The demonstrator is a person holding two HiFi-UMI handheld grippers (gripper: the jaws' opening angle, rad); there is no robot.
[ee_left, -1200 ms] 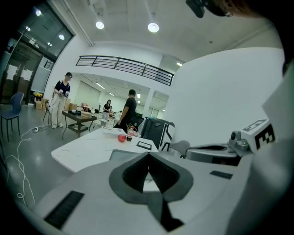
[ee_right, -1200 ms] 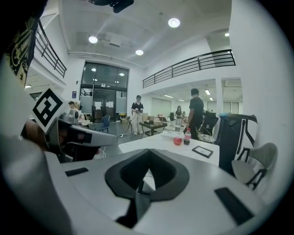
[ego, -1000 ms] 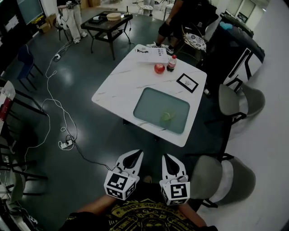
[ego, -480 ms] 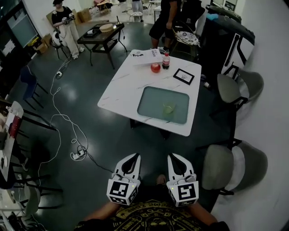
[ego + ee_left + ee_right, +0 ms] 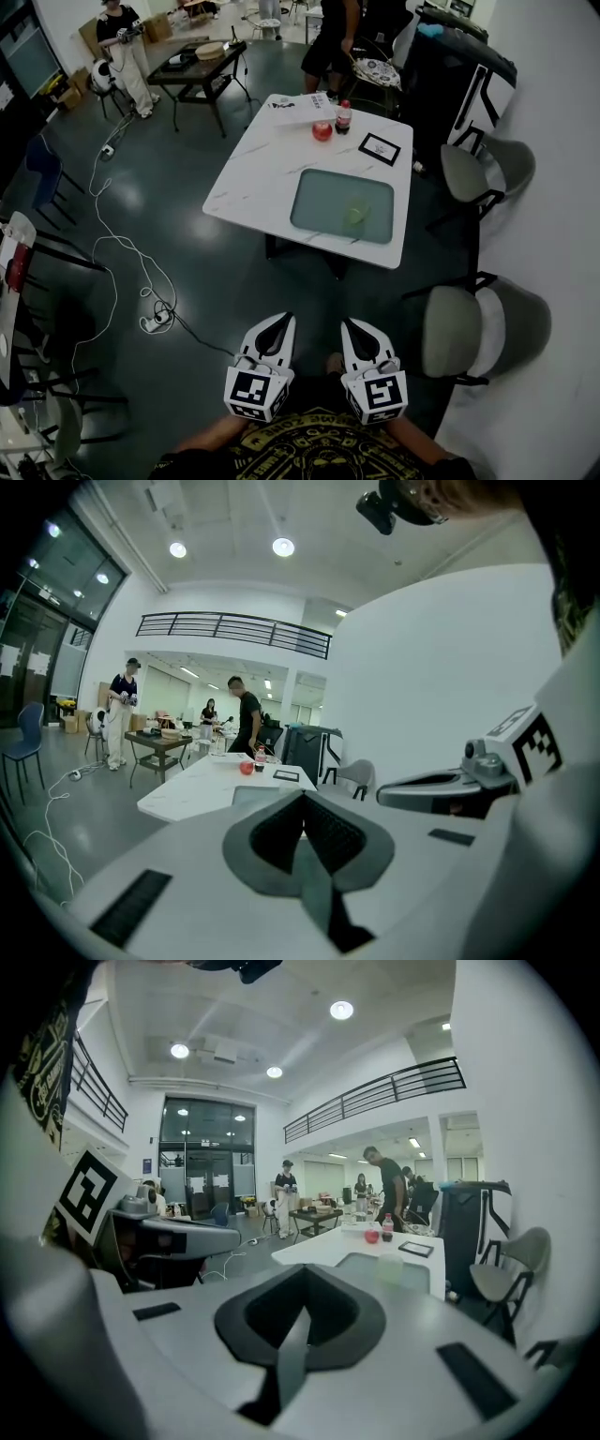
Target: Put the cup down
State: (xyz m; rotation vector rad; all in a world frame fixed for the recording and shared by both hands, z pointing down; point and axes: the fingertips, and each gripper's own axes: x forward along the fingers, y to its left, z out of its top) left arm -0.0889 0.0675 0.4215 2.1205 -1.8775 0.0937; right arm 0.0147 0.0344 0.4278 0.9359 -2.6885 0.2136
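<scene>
Round ceiling lights [image 5: 282, 547] glare overhead; both gripper views bulge, with dark corners.

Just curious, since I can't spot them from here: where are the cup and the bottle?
cup [image 5: 355, 216]: head view, on its pale side.
bottle [image 5: 342, 119]: head view, on its dark body.

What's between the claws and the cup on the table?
Nothing visible. Left claw and right claw are shut, empty, back from the table; only floor lies between them and the cup on the green mat. Chairs stand off right.
</scene>
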